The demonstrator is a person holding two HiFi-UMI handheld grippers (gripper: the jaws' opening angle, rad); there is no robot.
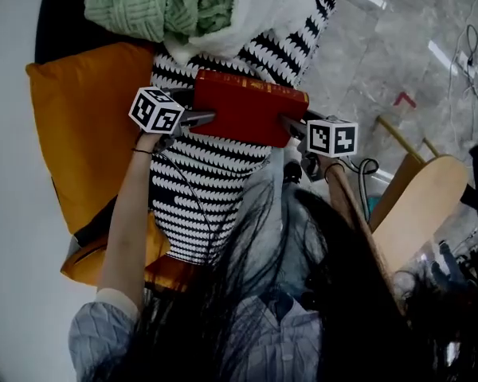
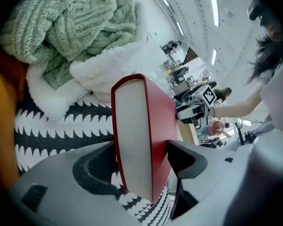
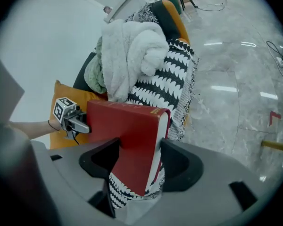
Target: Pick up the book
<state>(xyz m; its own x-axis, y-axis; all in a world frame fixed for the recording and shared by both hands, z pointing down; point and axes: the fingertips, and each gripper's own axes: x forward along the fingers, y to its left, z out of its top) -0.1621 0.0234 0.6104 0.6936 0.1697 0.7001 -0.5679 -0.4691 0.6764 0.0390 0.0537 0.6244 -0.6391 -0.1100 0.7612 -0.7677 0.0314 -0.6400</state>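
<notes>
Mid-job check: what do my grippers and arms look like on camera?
The left gripper and right gripper: grey bodies, dark jaws, each with a white cube of black square markers. On the left arm: thin black cable, black wristband, pale blue sleeve.

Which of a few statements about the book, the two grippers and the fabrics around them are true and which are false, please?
1. The red book is gripped at both ends, by the left gripper and the right gripper. True.
2. The book is lying open. False: it is closed, with each gripper's jaws against its covers.
3. A green knitted blanket is bunched up beyond the book. True.
4. The fabric below the book is plain blue. False: it is a black-and-white patterned throw.
5. An orange cushion sits beside the throw, on the left gripper's side. True.
</notes>
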